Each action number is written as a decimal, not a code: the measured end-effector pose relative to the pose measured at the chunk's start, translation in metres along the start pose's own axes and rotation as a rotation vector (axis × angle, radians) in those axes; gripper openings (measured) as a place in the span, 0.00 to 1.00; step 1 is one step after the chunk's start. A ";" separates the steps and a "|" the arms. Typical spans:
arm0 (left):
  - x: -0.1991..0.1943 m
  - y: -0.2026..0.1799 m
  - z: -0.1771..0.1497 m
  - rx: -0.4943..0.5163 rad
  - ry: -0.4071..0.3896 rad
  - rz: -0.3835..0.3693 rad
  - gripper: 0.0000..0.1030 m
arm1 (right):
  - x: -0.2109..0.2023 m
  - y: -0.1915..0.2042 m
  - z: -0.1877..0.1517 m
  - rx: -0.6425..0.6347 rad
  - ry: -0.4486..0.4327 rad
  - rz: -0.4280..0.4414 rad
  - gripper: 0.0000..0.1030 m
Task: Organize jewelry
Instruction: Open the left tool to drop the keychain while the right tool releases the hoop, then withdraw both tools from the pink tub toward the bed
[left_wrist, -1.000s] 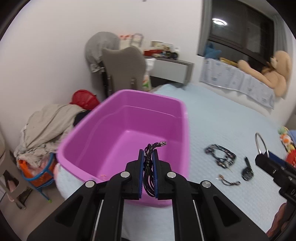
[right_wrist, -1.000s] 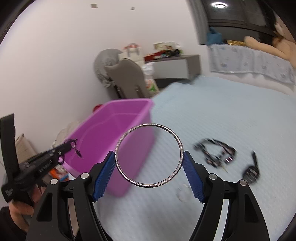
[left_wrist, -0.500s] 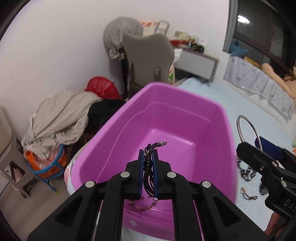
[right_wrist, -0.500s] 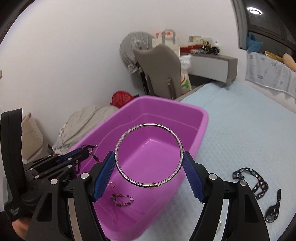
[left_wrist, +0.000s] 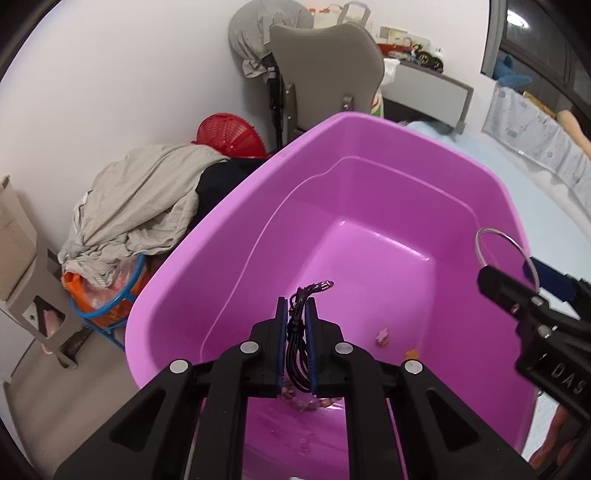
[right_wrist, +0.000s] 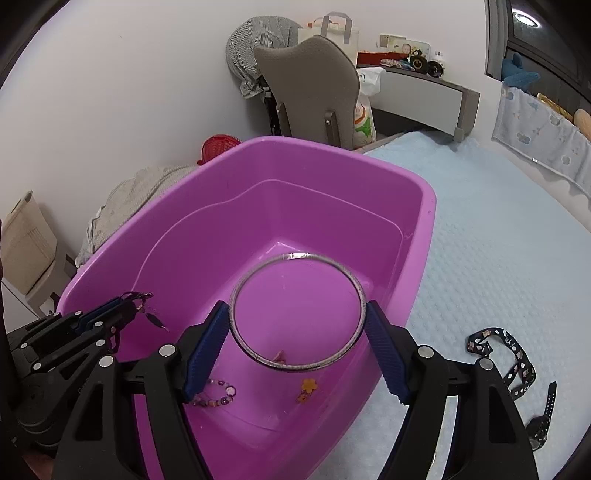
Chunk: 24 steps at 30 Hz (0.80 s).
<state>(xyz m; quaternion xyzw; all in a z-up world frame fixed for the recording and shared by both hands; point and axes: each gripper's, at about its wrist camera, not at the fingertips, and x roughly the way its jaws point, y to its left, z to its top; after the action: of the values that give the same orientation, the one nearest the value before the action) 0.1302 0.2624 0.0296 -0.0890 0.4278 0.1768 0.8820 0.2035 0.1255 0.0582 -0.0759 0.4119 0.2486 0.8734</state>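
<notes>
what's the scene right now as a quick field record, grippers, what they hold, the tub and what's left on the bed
left gripper: shut on black cord necklace, over the tub
right gripper: shut on silver bangle, over the tub
purple tub: on the bed, holds beaded bracelet and orange flower piece
bed: black patterned band and watch lie beside the tub
</notes>
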 end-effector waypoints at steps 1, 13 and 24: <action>0.001 0.001 -0.001 -0.002 0.007 0.005 0.13 | 0.000 0.001 0.000 -0.003 0.001 -0.003 0.70; -0.022 0.008 -0.004 -0.036 -0.067 0.038 0.80 | -0.015 -0.003 -0.006 0.011 -0.007 -0.019 0.70; -0.042 0.009 -0.012 -0.050 -0.079 0.028 0.80 | -0.038 -0.002 -0.018 0.027 -0.024 -0.021 0.70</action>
<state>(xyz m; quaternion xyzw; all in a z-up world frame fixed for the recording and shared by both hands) 0.0944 0.2567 0.0554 -0.0977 0.3894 0.2032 0.8931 0.1720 0.1040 0.0753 -0.0653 0.4041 0.2348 0.8816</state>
